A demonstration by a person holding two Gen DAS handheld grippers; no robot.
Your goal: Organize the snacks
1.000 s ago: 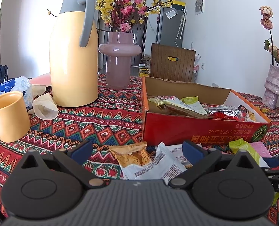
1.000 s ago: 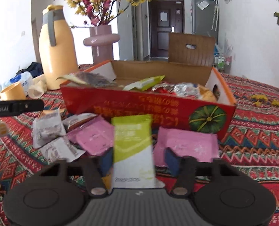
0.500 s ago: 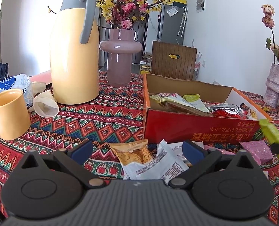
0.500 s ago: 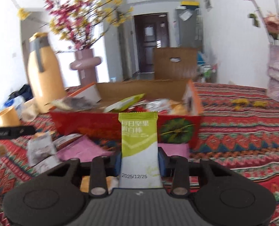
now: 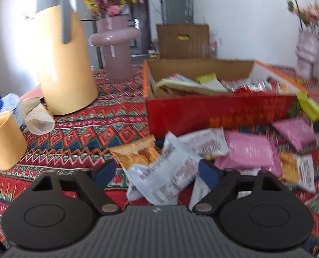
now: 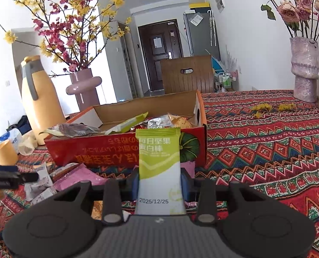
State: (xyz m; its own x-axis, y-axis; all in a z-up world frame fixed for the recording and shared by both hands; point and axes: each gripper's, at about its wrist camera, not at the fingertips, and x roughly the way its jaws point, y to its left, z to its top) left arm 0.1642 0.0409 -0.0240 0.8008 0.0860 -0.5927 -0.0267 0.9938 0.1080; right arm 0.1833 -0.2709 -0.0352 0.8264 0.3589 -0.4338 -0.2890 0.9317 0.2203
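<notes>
My right gripper (image 6: 159, 182) is shut on a green and white snack packet (image 6: 159, 167), held upright above the table in front of the red cardboard box (image 6: 120, 150); the packet also shows at the right edge of the left wrist view (image 5: 312, 109). The box (image 5: 213, 116) holds several snack packets. My left gripper (image 5: 157, 172) is open, low over a white snack packet (image 5: 166, 176) that lies between its fingers, with an orange packet (image 5: 138, 152) and pink packets (image 5: 247, 152) around it.
A yellow thermos jug (image 5: 62, 60), a pink vase (image 5: 116, 51), a yellow mug (image 5: 2, 139) and paper cups (image 5: 39, 120) stand to the left on the patterned cloth. A lilac vase with roses (image 6: 303, 73) stands far right. A wooden chair (image 6: 187, 75) is behind the box.
My right gripper has lifted the green packet off the table and carried it up toward the box. My left gripper has moved forward and tilted down over the loose packets.
</notes>
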